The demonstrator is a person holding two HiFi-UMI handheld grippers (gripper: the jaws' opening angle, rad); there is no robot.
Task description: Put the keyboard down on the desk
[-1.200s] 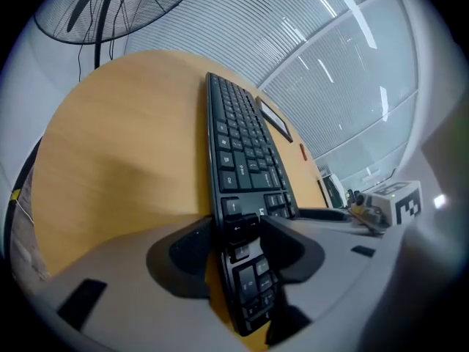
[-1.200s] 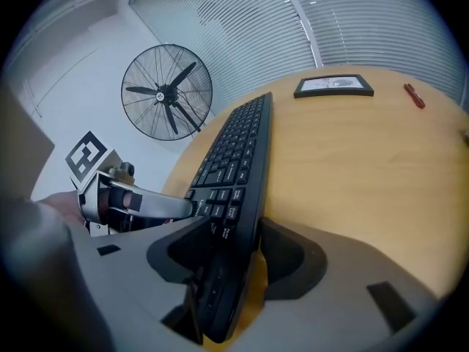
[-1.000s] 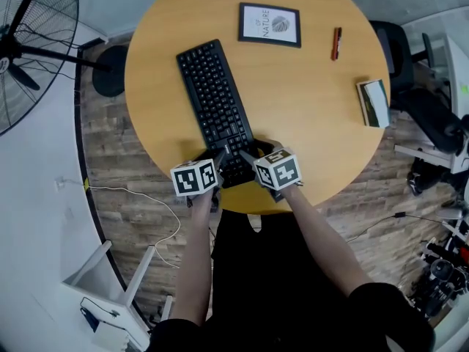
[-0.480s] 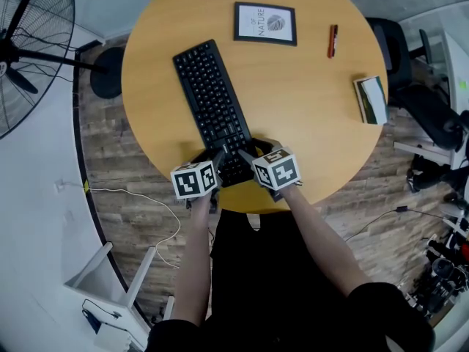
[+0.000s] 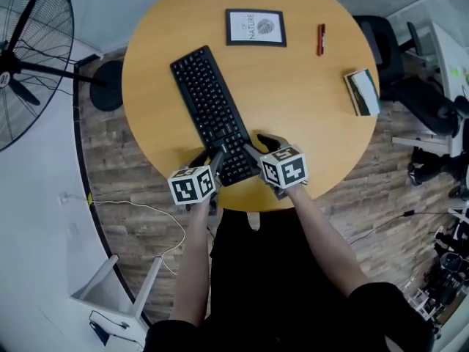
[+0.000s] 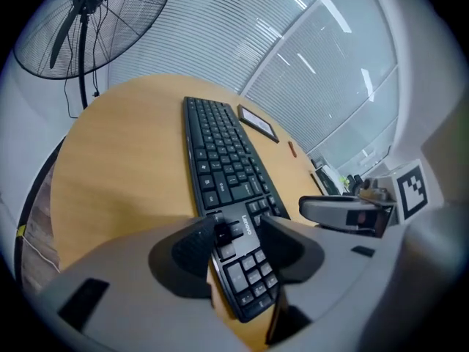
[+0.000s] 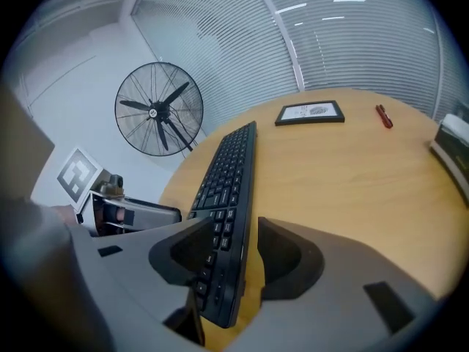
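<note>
A black keyboard (image 5: 212,112) lies flat on the round wooden table (image 5: 308,123), its near end towards the person. My left gripper (image 5: 209,155) is open astride the near left edge (image 6: 220,152): one pad sits outside the edge, the other over the keys. My right gripper (image 5: 259,147) is open at the near right edge (image 7: 231,167). Its jaws have just been closing a little, with the edge between them and bare wood showing beside the outer pad. Neither gripper's pads press on the keyboard.
A framed picture (image 5: 255,27) and a red pen (image 5: 320,39) lie at the table's far side, and a book (image 5: 362,92) lies at its right rim. A standing fan (image 5: 29,57) is at the left and a dark chair (image 5: 388,42) at the right. A cable (image 5: 146,211) trails on the floor.
Both grippers have lifted slightly at the keyboard's near end. The keyboard itself has stayed where it lay on the table.
</note>
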